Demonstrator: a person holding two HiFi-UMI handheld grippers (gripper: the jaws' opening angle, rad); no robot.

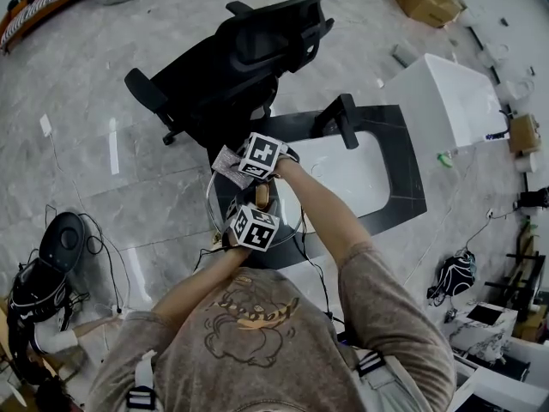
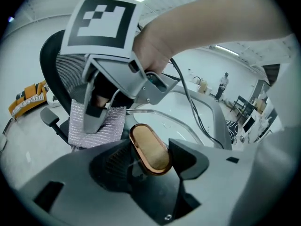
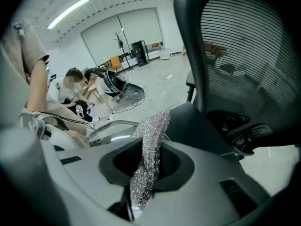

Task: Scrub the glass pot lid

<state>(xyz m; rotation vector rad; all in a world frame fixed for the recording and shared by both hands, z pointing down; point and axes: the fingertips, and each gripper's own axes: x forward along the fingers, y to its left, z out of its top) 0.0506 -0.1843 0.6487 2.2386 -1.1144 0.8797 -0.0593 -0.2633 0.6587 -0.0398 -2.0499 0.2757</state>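
The glass pot lid (image 1: 216,206) hangs tilted in the air in front of me, its clear rim showing in the left gripper view (image 2: 169,119). My left gripper (image 1: 262,204) (image 2: 149,155) is shut on the lid's oval copper-brown knob (image 2: 149,147) (image 1: 263,193). My right gripper (image 1: 239,168) (image 3: 146,169) is shut on a silvery mesh scrub cloth (image 3: 151,142) (image 1: 226,164). It sits just above the left gripper, with the cloth (image 2: 96,126) hanging at the lid's far edge. Whether the cloth touches the glass I cannot tell.
A black office chair (image 1: 249,50) (image 3: 244,55) stands right beyond the lid. To the right lies a white sink (image 1: 352,174) in a black counter (image 1: 410,178), then a white box (image 1: 455,101). Cables and a black device (image 1: 62,240) lie on the floor at left.
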